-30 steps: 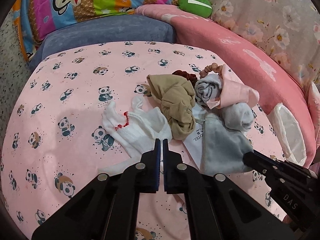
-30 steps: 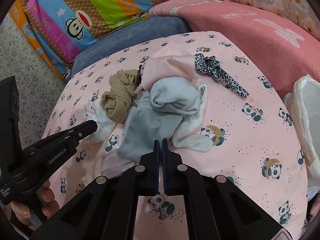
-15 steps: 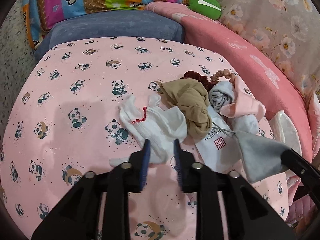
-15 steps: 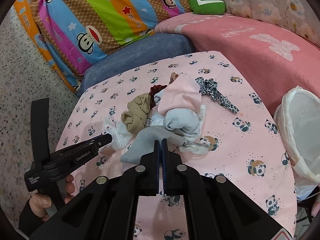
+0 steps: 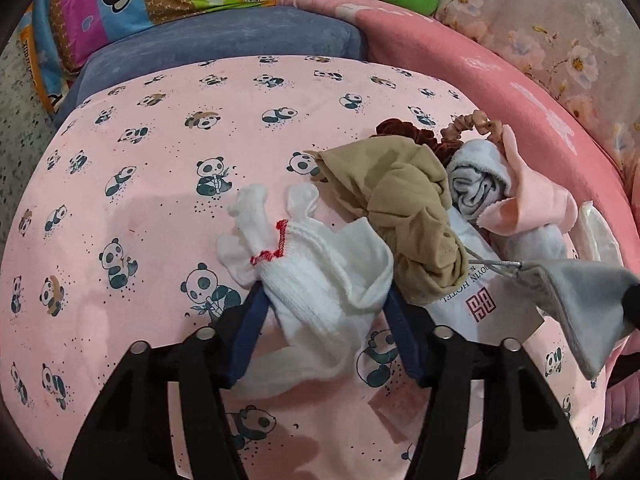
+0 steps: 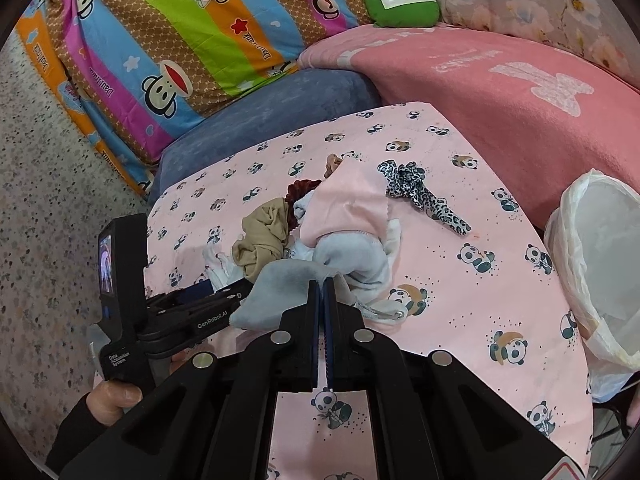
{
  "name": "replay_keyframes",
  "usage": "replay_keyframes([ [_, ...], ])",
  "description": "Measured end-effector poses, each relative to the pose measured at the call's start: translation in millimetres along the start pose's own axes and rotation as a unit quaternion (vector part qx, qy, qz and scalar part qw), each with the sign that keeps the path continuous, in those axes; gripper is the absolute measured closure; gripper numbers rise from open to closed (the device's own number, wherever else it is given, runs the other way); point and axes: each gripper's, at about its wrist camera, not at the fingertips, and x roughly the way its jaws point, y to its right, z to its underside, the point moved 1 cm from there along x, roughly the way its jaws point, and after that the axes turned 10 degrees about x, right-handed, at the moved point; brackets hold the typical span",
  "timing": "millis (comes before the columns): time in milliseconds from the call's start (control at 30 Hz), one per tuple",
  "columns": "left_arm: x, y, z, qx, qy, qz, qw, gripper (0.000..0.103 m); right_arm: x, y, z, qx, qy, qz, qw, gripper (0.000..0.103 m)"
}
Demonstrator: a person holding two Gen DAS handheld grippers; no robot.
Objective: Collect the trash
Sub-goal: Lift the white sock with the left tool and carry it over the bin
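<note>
Between the spread left claw (image 5: 326, 316), a crumpled white sock (image 5: 320, 280).

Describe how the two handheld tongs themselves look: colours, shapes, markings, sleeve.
Both tongs are matte black plastic with triangular cut-out arms, round silver bolts and dark blue ribbed finger pads. Seen from the right wrist, the left tongs carry white "GenRobot.AI" and "Data Acquisition System" lettering plus a small lit screen. The hand gripping it wears a dark sleeve.
</note>
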Motion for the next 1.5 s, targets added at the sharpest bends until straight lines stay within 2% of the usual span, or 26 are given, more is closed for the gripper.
replay_keyframes([
  [33, -1, 1, 0, 0.0, 0.0, 0.008, 1.0, 0.071, 0, 0, -1, 0.0, 0.0, -0.001, 1.0, 0.099],
  [100, -5, 3, 2, -0.004, -0.004, 0.022, 0.9997, 0.085, -2, -1, -2, 0.0, 0.003, -0.002, 1.0, 0.099],
  [200, -17, 11, 4, 0.001, 0.006, 0.017, 0.9998, 0.087, -9, -3, -4, -0.002, 0.01, -0.005, 1.0, 0.099],
  [567, -74, 59, -4, 0.027, 0.05, 0.032, 0.9979, 0.088, -61, -1, -8, 0.0, 0.059, -0.016, 0.998, 0.099],
  [833, -100, 111, -18, 0.07, 0.074, 0.055, 0.9932, 0.088, -105, 21, -19, 0.018, 0.101, -0.011, 0.995, 0.099],
  [1167, -104, 183, -33, 0.127, 0.083, 0.08, 0.9851, 0.088, -147, 69, -32, 0.048, 0.145, 0.01, 0.988, 0.099],
  [1500, -93, 257, -44, 0.185, 0.089, 0.1, 0.9735, 0.088, -172, 140, -42, 0.101, 0.175, 0.049, 0.978, 0.099],
])
